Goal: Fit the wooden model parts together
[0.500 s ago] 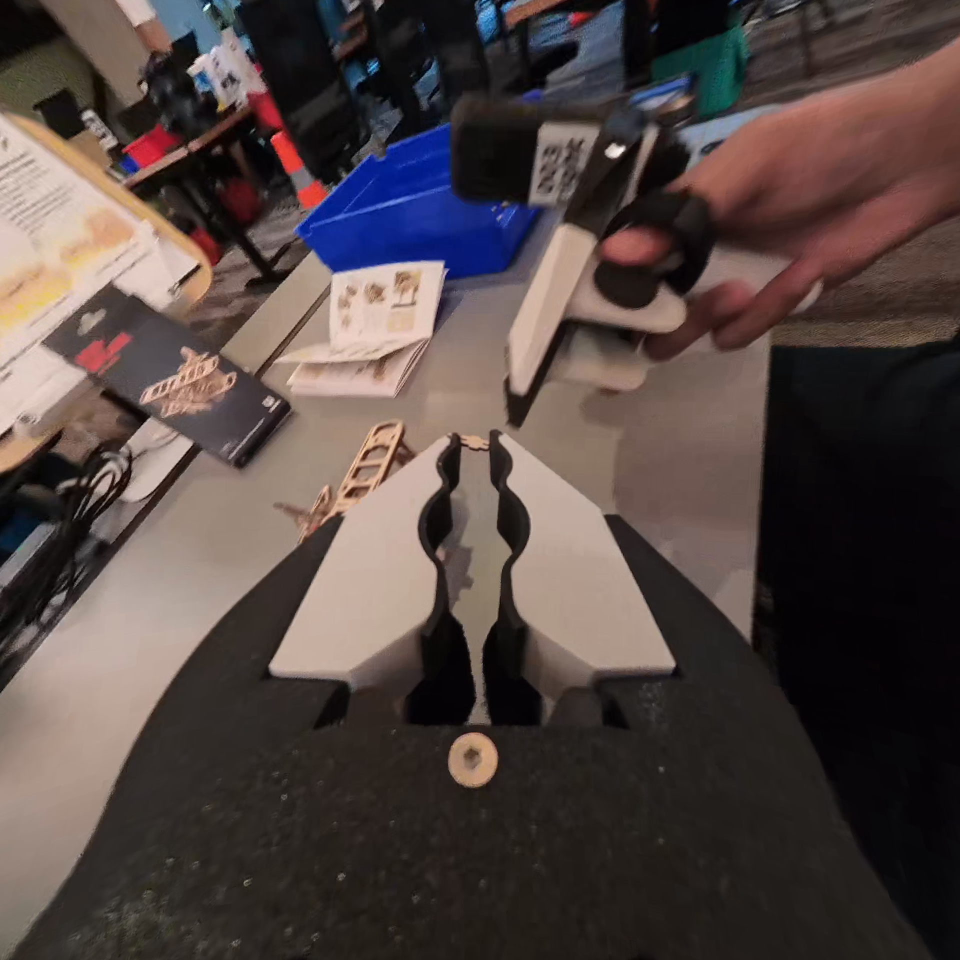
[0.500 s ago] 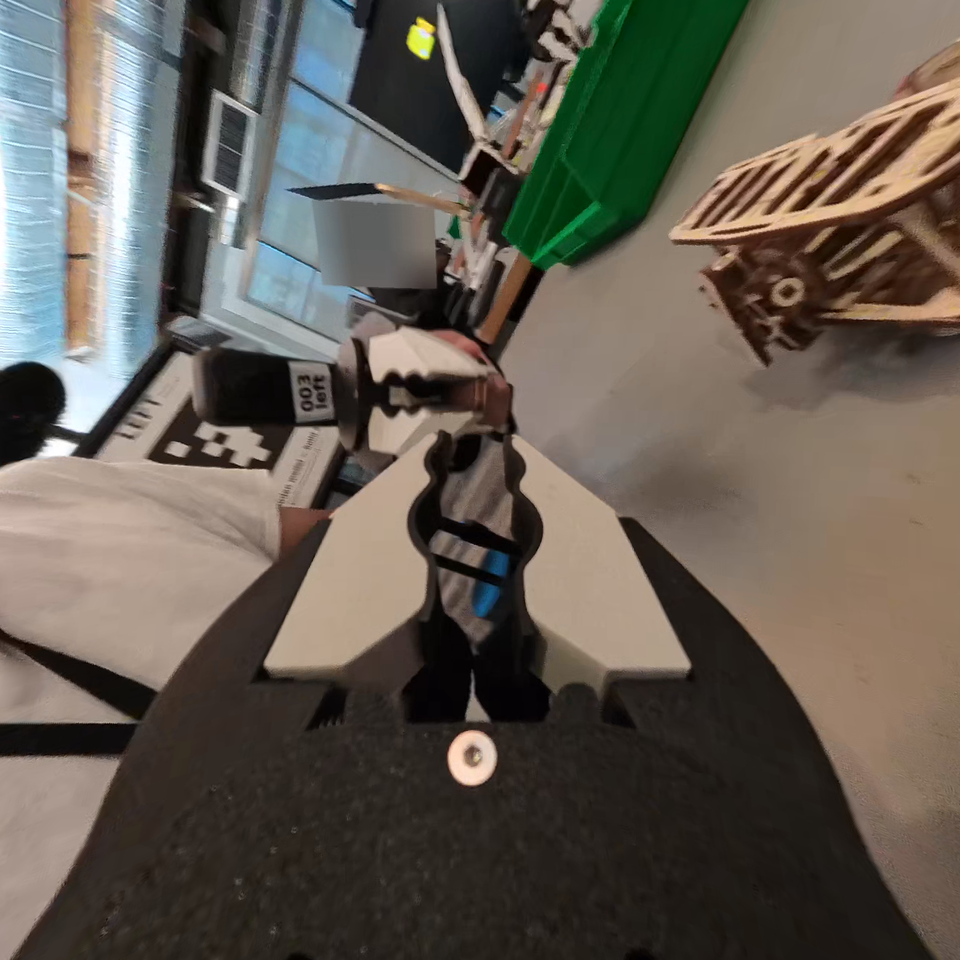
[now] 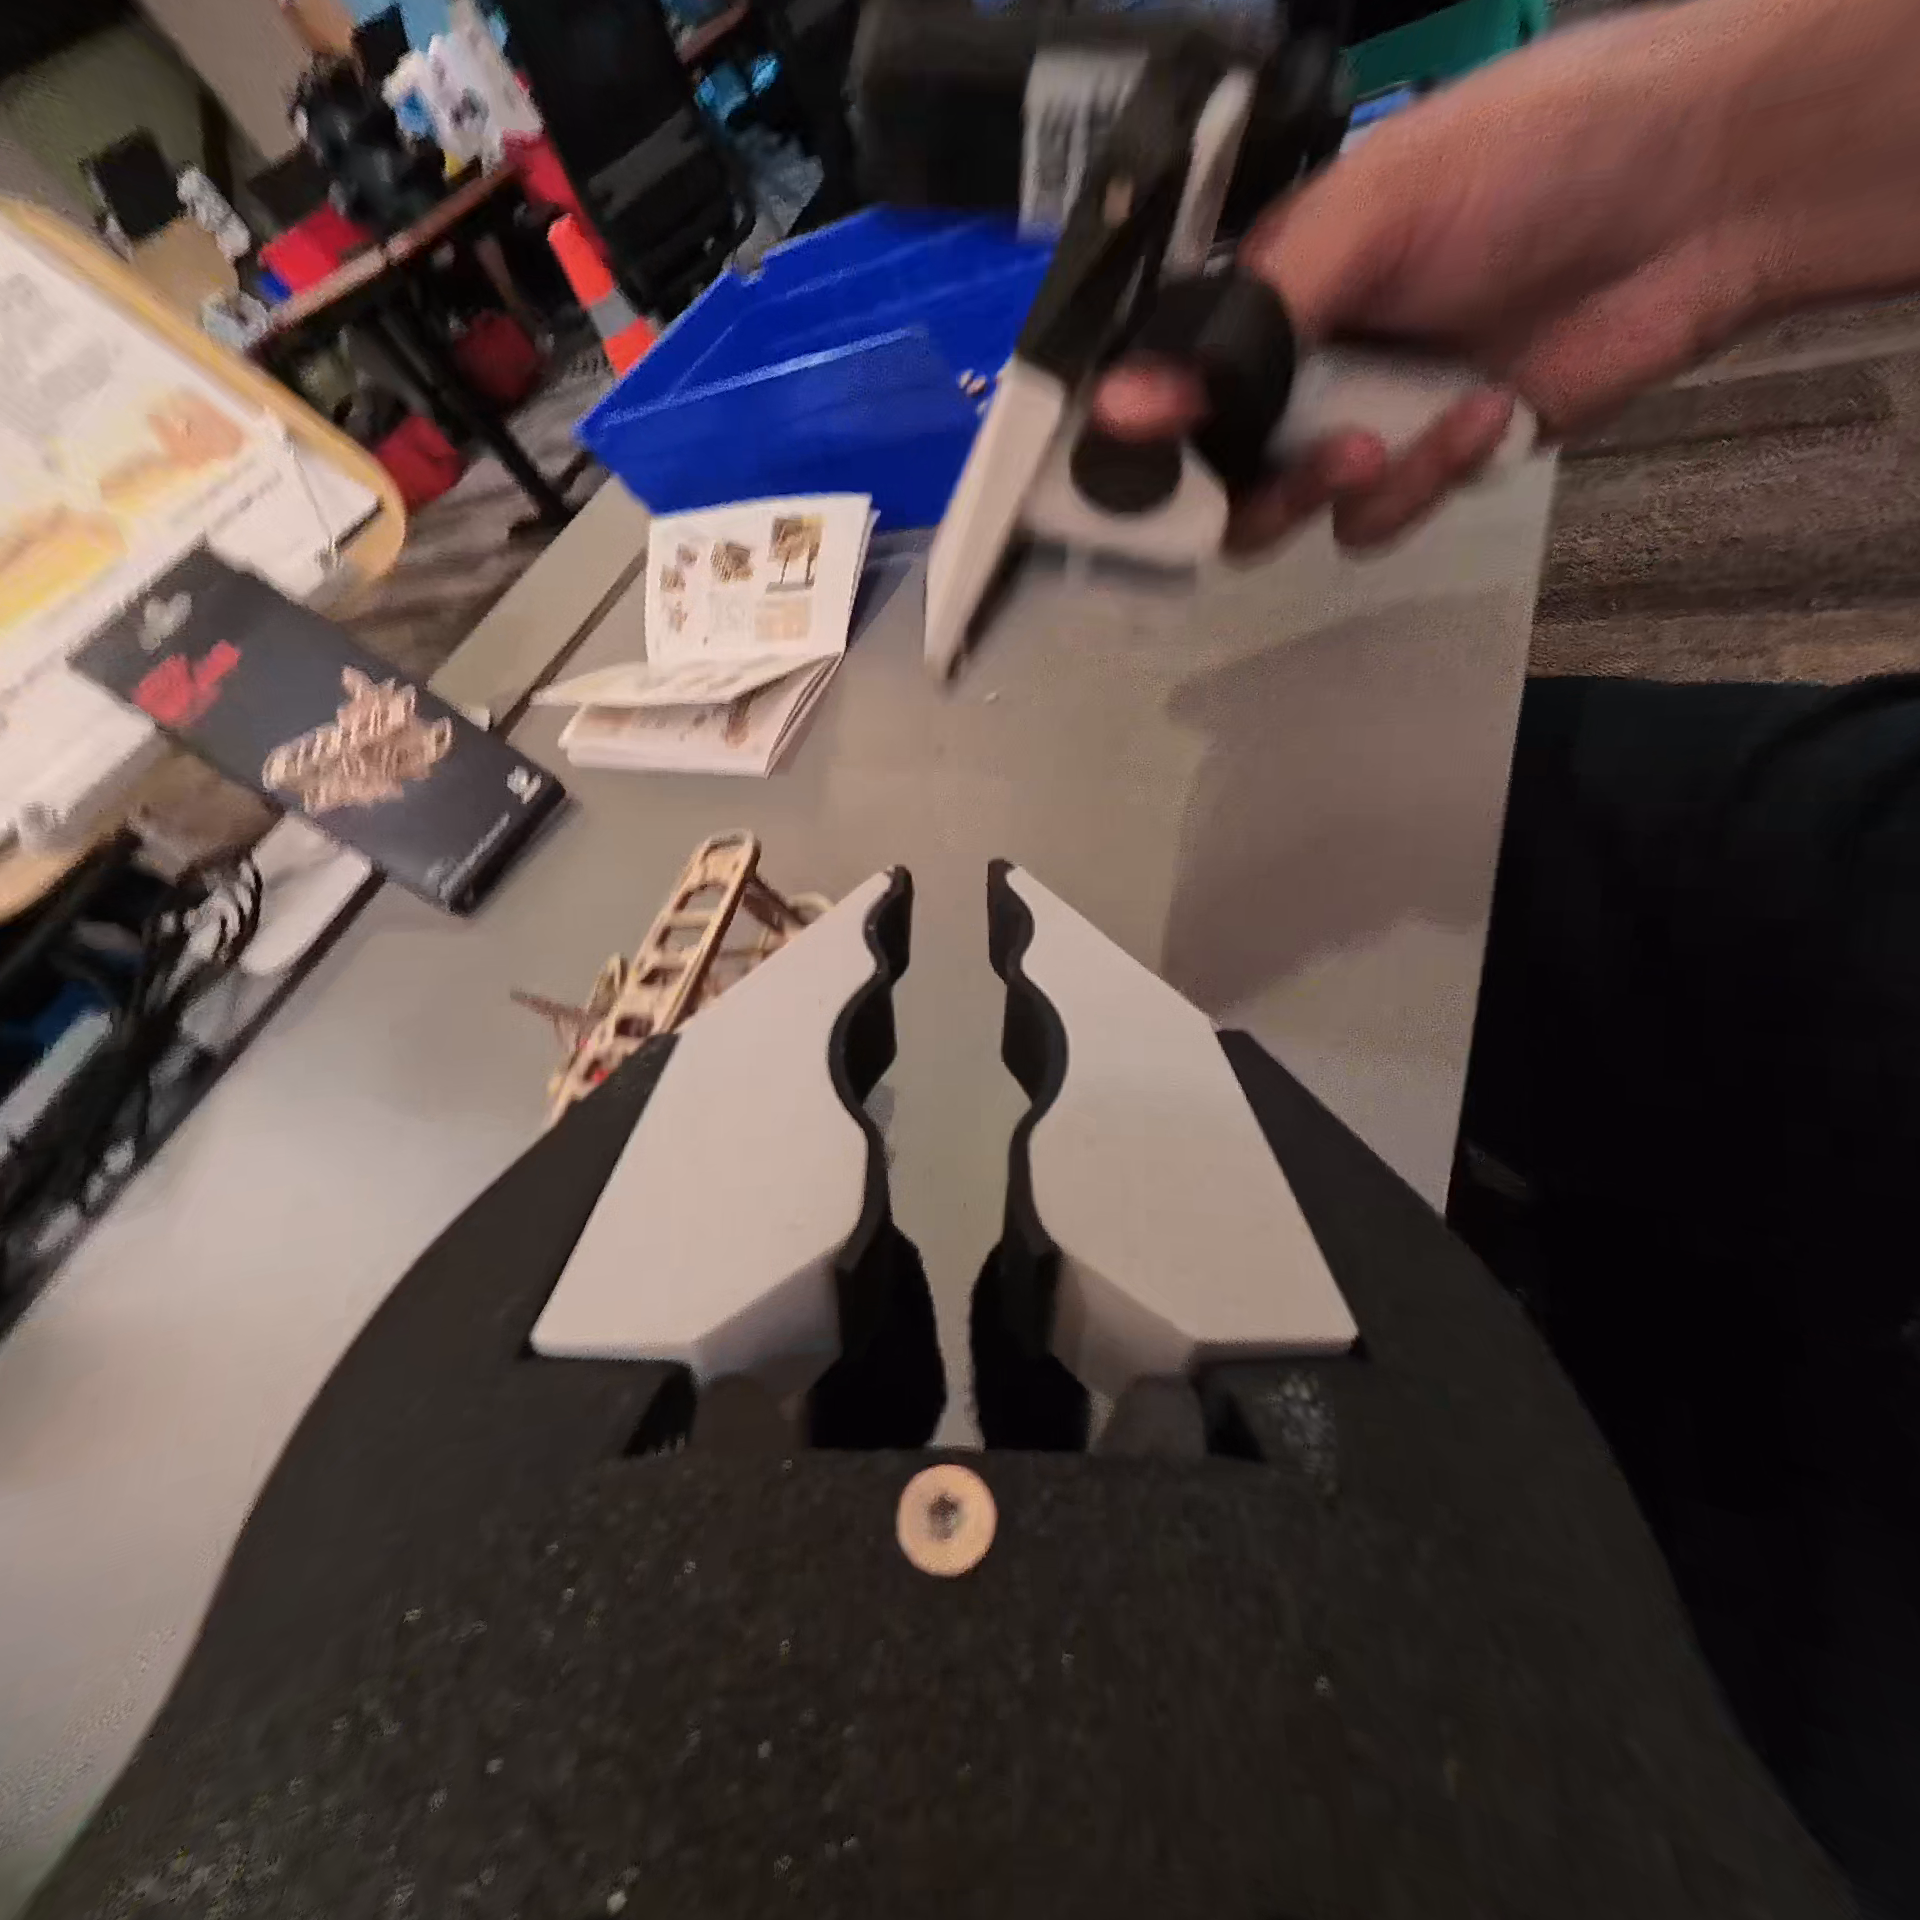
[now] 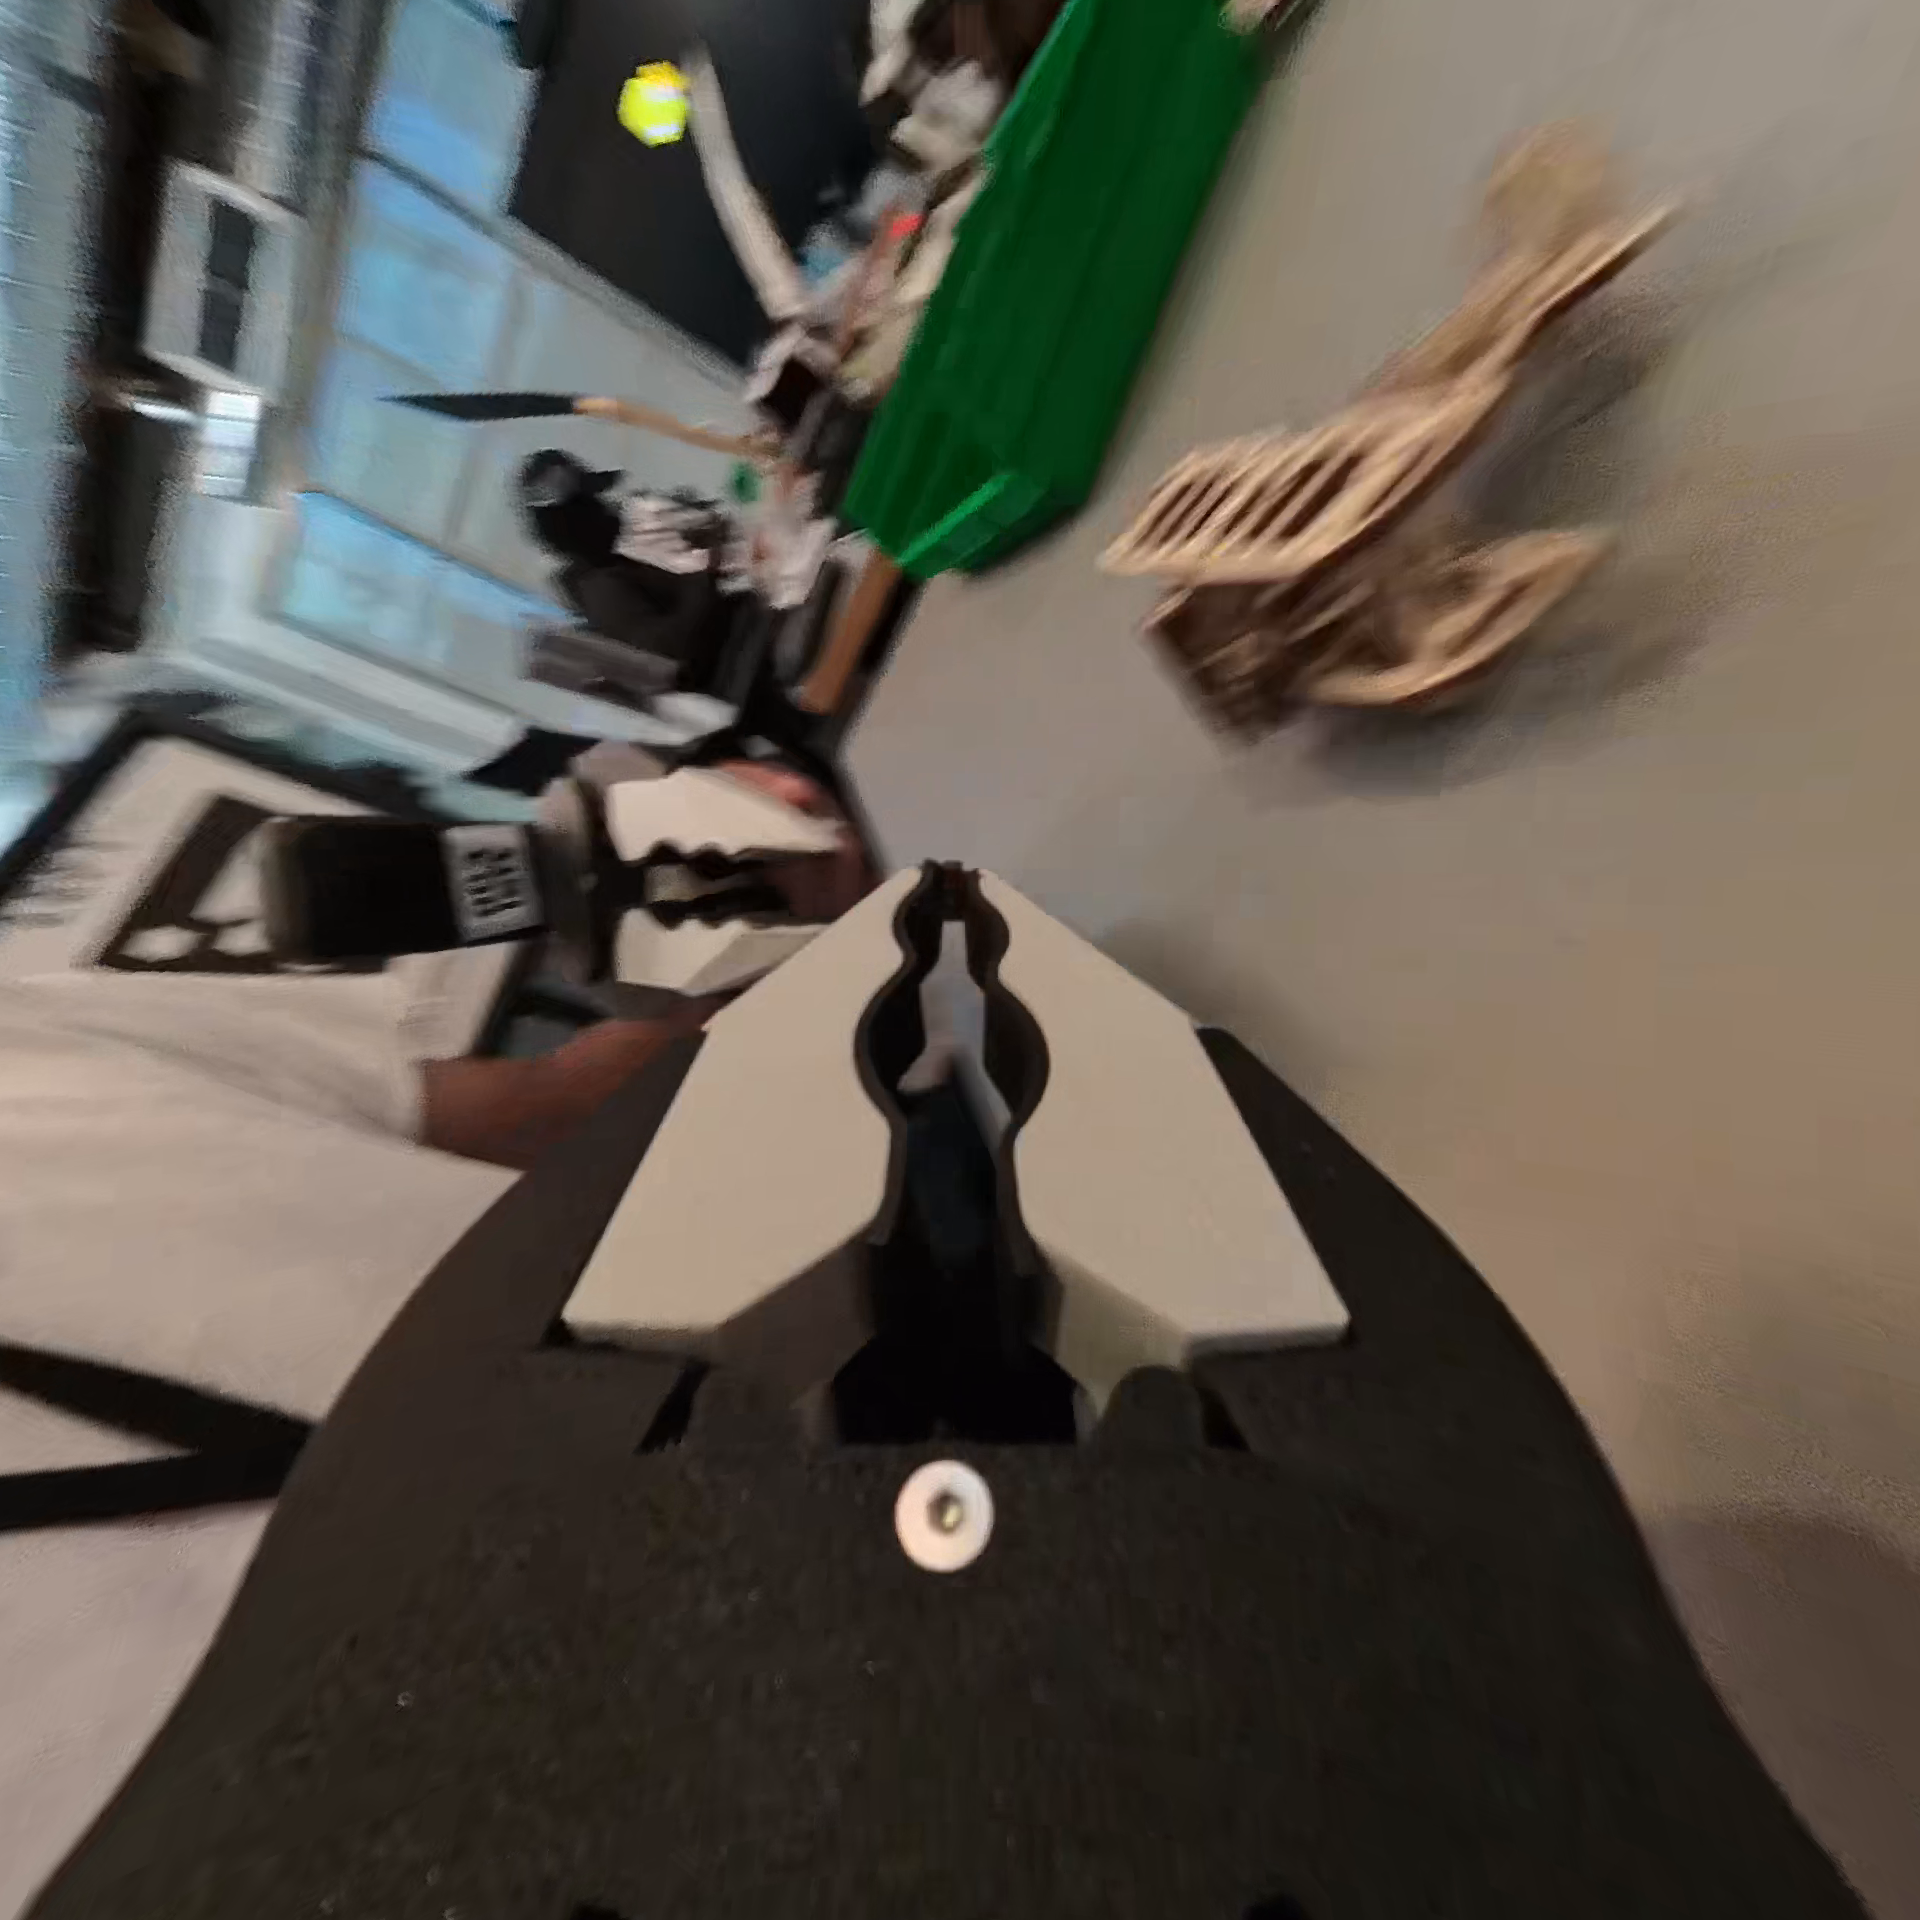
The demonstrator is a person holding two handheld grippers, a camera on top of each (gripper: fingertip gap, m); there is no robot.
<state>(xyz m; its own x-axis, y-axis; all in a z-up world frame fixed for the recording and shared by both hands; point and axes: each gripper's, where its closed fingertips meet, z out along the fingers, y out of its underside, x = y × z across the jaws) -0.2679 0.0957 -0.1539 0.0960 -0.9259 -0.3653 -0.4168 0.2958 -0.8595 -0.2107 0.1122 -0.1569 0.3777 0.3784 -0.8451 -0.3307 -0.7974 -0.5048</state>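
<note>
Left wrist view: left gripper [image 3: 948, 883], jaws now standing apart with nothing between them; half a second ago they were narrower and pinching a small wooden piece. Wooden model [image 3: 675, 956] is lying on the grey table [image 3: 1039, 790], just left of the fingers. Right gripper [image 3: 951, 665] is hovering beyond, tips down, near the booklet [image 3: 727, 644].

Right wrist view, blurred: right jaws are closing to almost nothing, apparently gripping a small dark part [image 4: 948, 871] at the tips, where a gap showed before. The model is sitting well off to the right. Judgement: the piece seems handed across, ready for fitting.
</note>
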